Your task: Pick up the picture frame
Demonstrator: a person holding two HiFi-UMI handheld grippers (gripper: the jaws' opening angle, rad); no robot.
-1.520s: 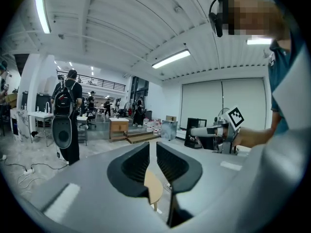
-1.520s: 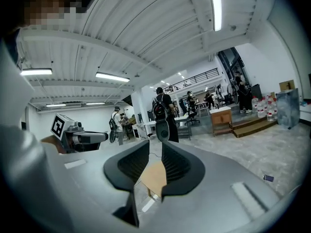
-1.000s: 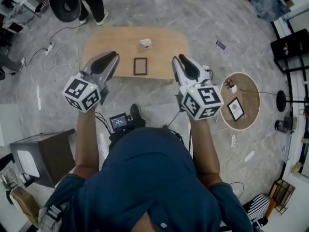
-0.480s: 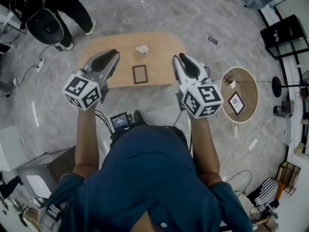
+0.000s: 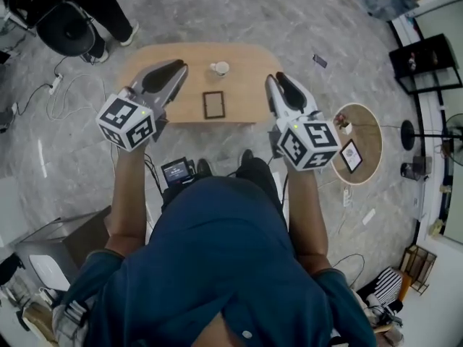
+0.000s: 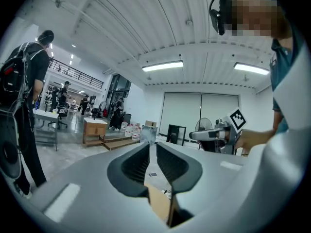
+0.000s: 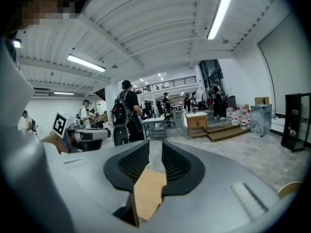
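**A:** Two grippers up. How do they stand?

**B:** Both are released. The left gripper (image 6: 152, 145) has its jaws a narrow slit apart and holds nothing. The right gripper (image 7: 155, 144) has its jaws a little wider and is just as empty.

**A:** And the frame?

**B:** The frame (image 5: 213, 104) lies flat on the table (image 5: 246, 62), close to the near edge. It is dark-rimmed and stands lengthwise to the person. From the head view it sits between the two grippers, and neither one touches it.

**A:** Where are the grippers relative to the table?

**B:** One is on each side, held up in the person's hands and pointing forward. Their tips are over the table's near half in the head view, the left by the left end and the right by the right end. Each gripper view looks level across the room, with a strip of tan tabletop showing low through the jaw gap.

**A:** Anything else on the table?

**B:** A cup (image 5: 219, 68), beyond the frame and well apart from it, toward the far edge.

**A:** And around the table?

**B:** To the person's right is a round table (image 5: 369, 132) that carries a second frame (image 5: 351, 155). A grey marbled floor (image 5: 239, 9) lies under everything.
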